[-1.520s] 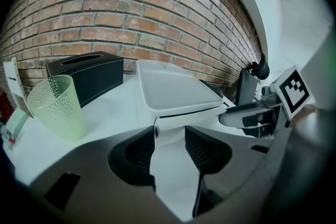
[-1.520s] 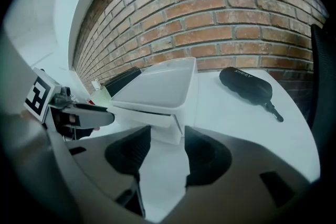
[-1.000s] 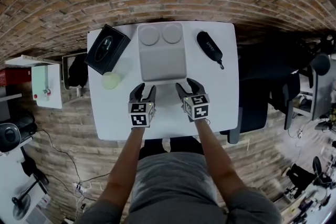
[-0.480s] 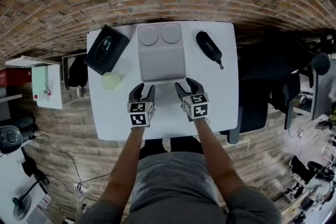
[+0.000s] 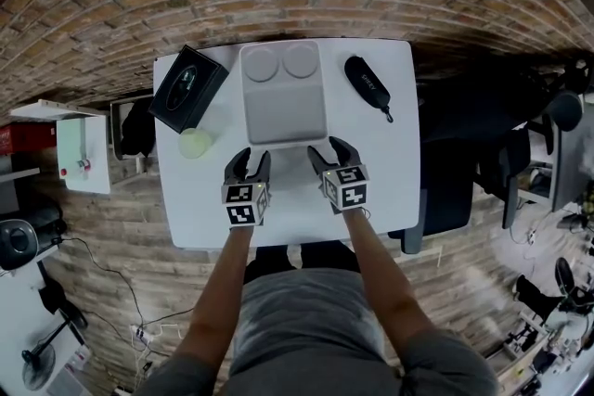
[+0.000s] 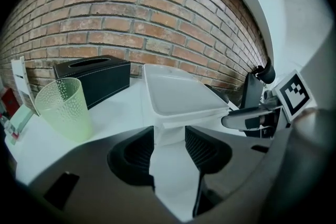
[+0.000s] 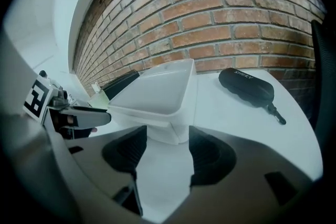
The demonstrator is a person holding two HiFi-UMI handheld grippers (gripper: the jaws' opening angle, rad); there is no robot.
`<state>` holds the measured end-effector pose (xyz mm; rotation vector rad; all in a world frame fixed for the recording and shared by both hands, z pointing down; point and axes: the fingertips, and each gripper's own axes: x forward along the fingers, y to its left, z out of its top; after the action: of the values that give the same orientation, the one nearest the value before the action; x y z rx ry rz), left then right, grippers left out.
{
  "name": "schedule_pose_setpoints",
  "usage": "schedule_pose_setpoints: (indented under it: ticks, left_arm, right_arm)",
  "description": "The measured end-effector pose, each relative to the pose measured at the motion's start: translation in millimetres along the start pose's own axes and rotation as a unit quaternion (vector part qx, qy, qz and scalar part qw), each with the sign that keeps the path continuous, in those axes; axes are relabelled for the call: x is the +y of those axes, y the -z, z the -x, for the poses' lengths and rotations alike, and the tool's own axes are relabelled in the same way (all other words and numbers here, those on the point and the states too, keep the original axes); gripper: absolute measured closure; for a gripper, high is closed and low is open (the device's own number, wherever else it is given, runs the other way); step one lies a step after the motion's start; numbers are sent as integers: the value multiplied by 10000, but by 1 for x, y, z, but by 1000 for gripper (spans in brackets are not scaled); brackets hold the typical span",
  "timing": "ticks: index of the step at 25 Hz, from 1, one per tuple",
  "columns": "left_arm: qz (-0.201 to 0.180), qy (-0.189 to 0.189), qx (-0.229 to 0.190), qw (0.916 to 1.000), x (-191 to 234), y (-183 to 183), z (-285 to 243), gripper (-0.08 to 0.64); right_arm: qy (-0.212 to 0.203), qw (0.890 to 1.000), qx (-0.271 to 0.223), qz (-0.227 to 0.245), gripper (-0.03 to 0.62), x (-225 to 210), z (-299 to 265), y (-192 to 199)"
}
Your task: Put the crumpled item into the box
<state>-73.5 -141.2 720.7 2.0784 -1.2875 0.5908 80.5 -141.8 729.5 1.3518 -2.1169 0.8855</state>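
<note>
Your right gripper (image 5: 327, 151): jaws have just been opening, empty. Left gripper (image 5: 249, 160): part-open, empty. No crumpled item visible; task looks unstarted.

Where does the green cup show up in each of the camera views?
Head view: green cup just left of the white tray.
Left gripper view: the cup at lower left, left of the tray.
Right gripper view: a small pale-green patch left of the tray, probably it.
Shared landmark: the white tray.
</note>
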Motion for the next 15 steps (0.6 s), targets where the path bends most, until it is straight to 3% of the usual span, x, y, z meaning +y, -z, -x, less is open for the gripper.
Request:
schedule_pose_setpoints:
  ticks: [15]
  left_arm:
    - [-5,363,-142,9992,-11,30,50,354]
  right_arm:
    - [19,9998,-151,98,274,10,33,5]
